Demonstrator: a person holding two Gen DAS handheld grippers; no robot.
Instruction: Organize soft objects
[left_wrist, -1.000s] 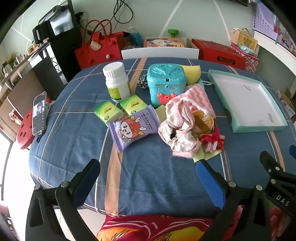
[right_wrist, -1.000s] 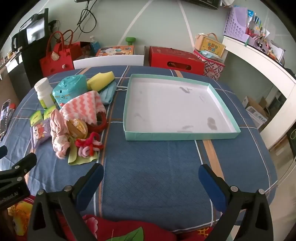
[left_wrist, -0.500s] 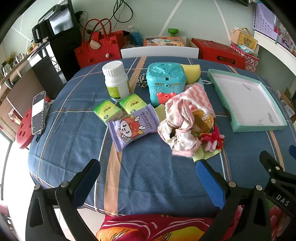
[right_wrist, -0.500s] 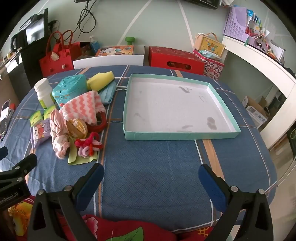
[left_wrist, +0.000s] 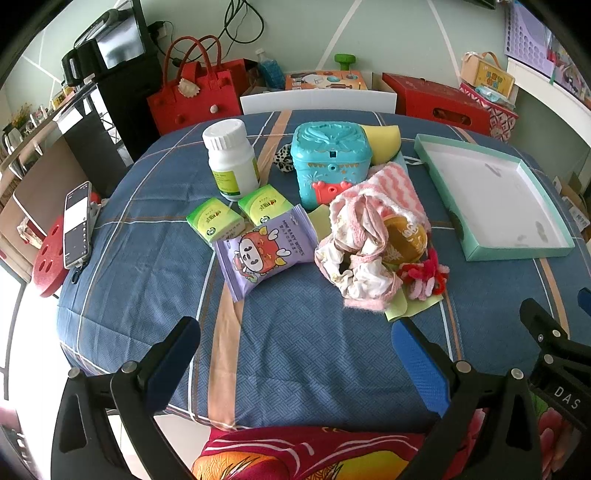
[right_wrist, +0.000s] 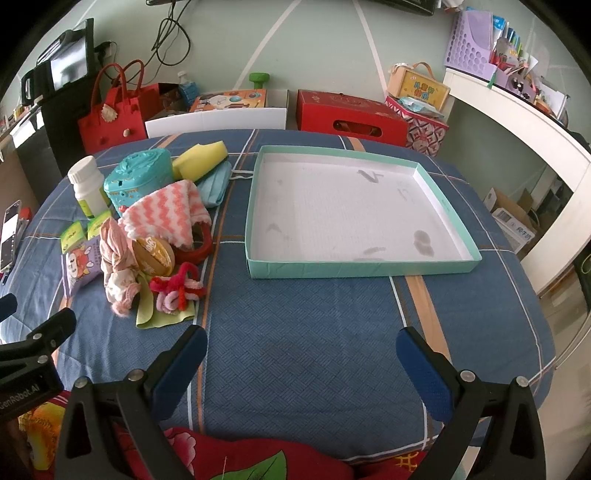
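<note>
A heap of soft things lies mid-table: a pink-white zigzag cloth (left_wrist: 393, 186) (right_wrist: 166, 214), crumpled pink fabric (left_wrist: 354, 251) (right_wrist: 116, 266), a red-pink pipe-cleaner bundle (left_wrist: 424, 275) (right_wrist: 177, 290), a yellow sponge (left_wrist: 384, 142) (right_wrist: 201, 160) and a purple wipes pack (left_wrist: 264, 253). An empty mint tray (left_wrist: 517, 254) (right_wrist: 354, 267) sits to the right. My left gripper (left_wrist: 295, 356) hangs open near the front edge, short of the heap. My right gripper (right_wrist: 301, 360) stands open before the tray, nothing held.
A white pill bottle (left_wrist: 231, 158), a teal plastic box (left_wrist: 330, 160), two green packets (left_wrist: 236, 216) and a gold round tin (left_wrist: 404, 238) sit by the heap. A phone (left_wrist: 77, 223) rests at the table's left edge. Red bags and boxes stand behind the table.
</note>
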